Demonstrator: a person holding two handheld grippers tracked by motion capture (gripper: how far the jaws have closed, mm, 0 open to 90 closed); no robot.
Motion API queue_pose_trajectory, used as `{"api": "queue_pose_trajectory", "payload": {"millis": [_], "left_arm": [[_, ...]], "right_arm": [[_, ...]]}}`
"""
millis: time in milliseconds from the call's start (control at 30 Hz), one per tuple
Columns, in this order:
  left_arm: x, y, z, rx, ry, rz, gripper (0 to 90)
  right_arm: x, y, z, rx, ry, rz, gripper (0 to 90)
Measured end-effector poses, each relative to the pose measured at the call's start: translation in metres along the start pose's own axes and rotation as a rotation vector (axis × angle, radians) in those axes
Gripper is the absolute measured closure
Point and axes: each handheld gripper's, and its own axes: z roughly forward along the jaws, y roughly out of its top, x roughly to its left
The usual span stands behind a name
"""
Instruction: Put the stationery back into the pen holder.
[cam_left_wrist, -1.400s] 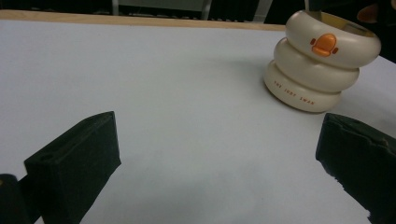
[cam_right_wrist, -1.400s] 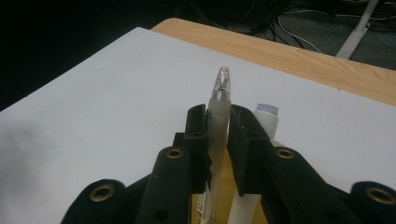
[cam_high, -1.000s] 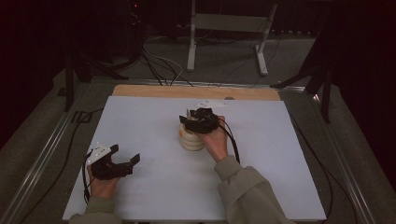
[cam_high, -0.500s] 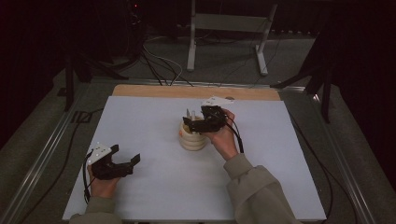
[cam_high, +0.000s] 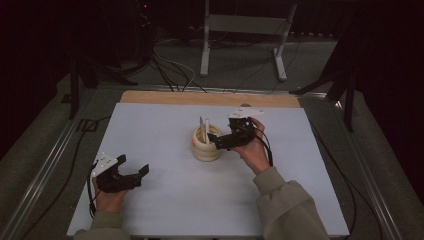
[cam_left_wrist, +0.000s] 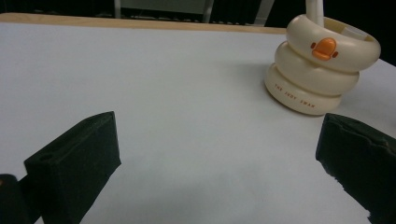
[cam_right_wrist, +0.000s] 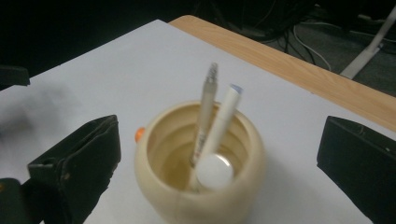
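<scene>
Left gripper (cam_high: 134, 176) rested on the table (cam_high: 165, 120), jaws apart and empty, unmoved since a second ago. Cup (cam_high: 207, 144) stood mid-table with two pens (cam_right_wrist: 212, 122) upright inside. Right gripper (cam_high: 220, 141) had just opened beside the cup and drawn back from over it; nothing was between its jaws. Judged: a pen was just dropped in, release done.

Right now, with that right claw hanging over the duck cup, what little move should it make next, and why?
Probably ease the right gripper back from the pen holder. Its jaws have just been opening, with nothing between them, and the two pens already stand inside, so that drop looks finished. The left gripper rests open, apart from the holder.
</scene>
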Motion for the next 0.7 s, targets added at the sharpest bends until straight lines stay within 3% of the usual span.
{"api": "queue_pose_trajectory", "payload": {"millis": [233,400,533,700], "left_arm": [[-0.002,0.003,-0.006,-0.021,0.021,0.014,0.1],[-0.010,0.006,-0.008,-0.020,0.031,0.073,0.1],[-0.017,0.009,-0.012,-0.039,0.027,0.109,0.1],[-0.019,0.010,-0.014,-0.056,0.022,0.109,0.1]], "right_arm": [[-0.013,-0.024,-0.034,-0.043,-0.045,-0.001,0.0],[-0.024,-0.054,-0.061,-0.085,-0.122,-0.007,0.0],[-0.033,-0.084,-0.083,-0.124,-0.144,0.028,1.4],[-0.037,-0.116,-0.106,-0.163,-0.166,0.063,2.0]]}}
